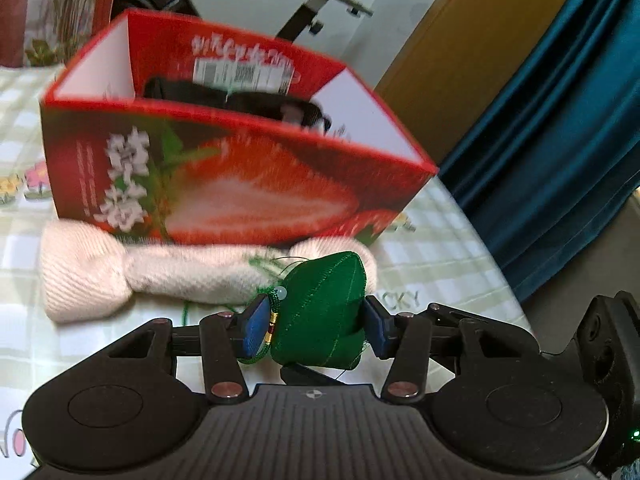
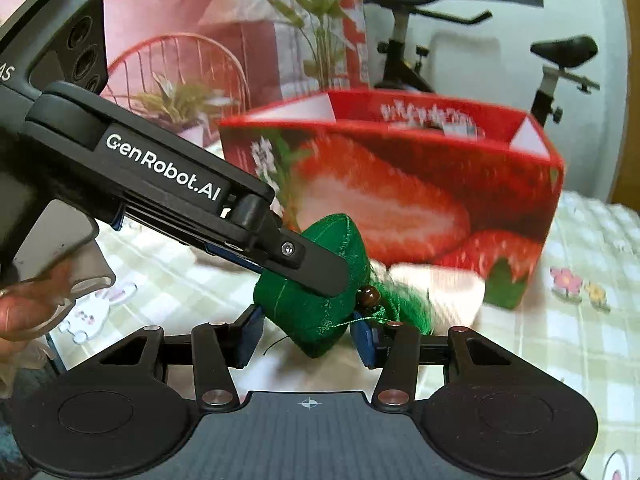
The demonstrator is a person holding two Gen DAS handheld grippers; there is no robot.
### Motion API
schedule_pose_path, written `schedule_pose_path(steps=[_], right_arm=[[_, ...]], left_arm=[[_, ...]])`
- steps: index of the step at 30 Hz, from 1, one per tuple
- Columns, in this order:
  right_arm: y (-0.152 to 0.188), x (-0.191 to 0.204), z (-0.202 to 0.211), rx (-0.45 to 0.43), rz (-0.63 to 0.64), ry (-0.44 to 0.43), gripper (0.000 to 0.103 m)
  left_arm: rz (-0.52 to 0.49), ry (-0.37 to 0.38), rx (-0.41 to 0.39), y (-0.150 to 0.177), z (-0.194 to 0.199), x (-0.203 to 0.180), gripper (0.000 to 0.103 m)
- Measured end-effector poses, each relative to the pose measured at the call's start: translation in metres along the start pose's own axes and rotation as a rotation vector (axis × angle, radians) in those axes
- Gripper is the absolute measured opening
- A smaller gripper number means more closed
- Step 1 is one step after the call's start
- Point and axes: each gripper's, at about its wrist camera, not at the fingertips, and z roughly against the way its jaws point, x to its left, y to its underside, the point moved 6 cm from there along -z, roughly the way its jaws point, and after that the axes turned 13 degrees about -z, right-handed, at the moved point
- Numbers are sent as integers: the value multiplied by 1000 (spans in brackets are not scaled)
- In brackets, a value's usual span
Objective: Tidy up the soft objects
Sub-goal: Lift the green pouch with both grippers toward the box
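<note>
The left gripper (image 1: 316, 326) pinched a green stuffed pouch (image 1: 324, 312) above the checked tabletop (image 1: 440, 264). The right gripper (image 2: 306, 338) seemed to clasp the same pouch, though its contact was unclear. Behind lay a cream knitted roll (image 1: 120, 272), touching the red strawberry box (image 1: 224, 176).

Green pouch (image 1: 324, 312) was stitched satiny cloth, cream roll (image 1: 120, 276) ribbed knit, strawberry box (image 1: 240, 184) glossy printed card, gripper bodies matt black plastic with blue rubbery pads (image 1: 254, 330), tablecloth (image 1: 440, 256) smooth checked.
</note>
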Motion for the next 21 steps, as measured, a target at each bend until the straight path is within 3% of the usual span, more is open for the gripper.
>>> schedule_pose_path(steps=[13, 21], right_arm=[[-84, 40, 40, -129, 155, -24, 45], [-154, 56, 30, -166, 234, -46, 45]], left_arm=[[-21, 1, -195, -62, 83, -4, 53], [-22, -20, -278, -113, 103, 14, 53]])
